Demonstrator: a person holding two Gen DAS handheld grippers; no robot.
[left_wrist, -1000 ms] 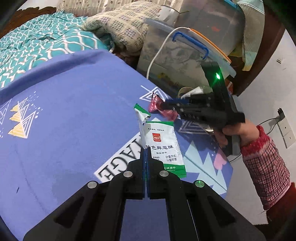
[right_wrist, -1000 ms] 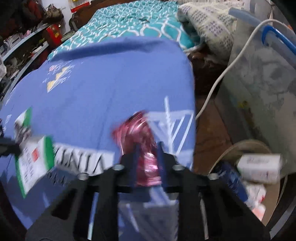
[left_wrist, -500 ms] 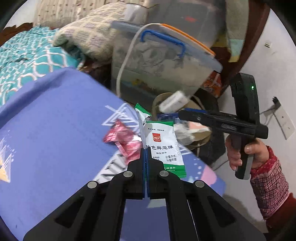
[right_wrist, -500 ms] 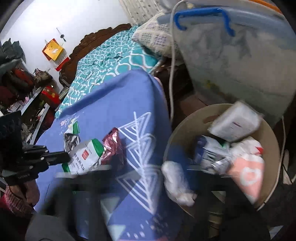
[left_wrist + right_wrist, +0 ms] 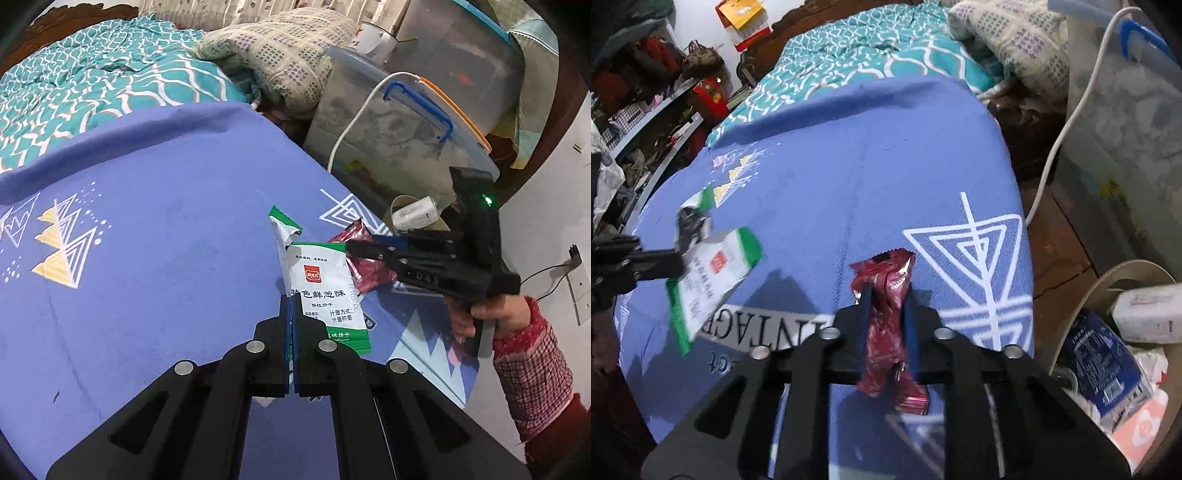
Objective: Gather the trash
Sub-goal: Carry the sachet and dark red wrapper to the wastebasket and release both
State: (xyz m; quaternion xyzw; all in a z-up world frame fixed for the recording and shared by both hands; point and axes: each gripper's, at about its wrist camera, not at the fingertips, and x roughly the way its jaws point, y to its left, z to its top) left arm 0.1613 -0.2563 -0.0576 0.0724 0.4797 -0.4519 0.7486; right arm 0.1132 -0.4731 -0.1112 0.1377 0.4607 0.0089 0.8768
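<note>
**Two wrappers pinched and held up over the blue cloth, bin waiting at the side**

The red foil wrapper [image 5: 890, 328] hangs crumpled and glossy between the pads of the right gripper [image 5: 886, 306], its jaws having just been closing and now nipped in on its middle, so the torn top sticks up and the tail droops below the fingers. It is held just above the blue printed cloth [image 5: 849, 177], near the corner closest to the bin [image 5: 1082, 306], which looks like a sensible place to carry it from. The white and green biscuit packet [image 5: 325, 291] stands upright, flat and printed with a red logo, its top torn open and bent. The left gripper [image 5: 291, 317] has its jaws pressed tight together on the packet's left edge, a thin grip that lets the rest of it fan out to the side. The two wrappers sit close, the red one just behind the packet from the left view. The bin, off the cloth's edge, already holds a white box [image 5: 1148, 310] and a blue pack [image 5: 1104, 365], so I'd say both pieces are meant to go there
</note>
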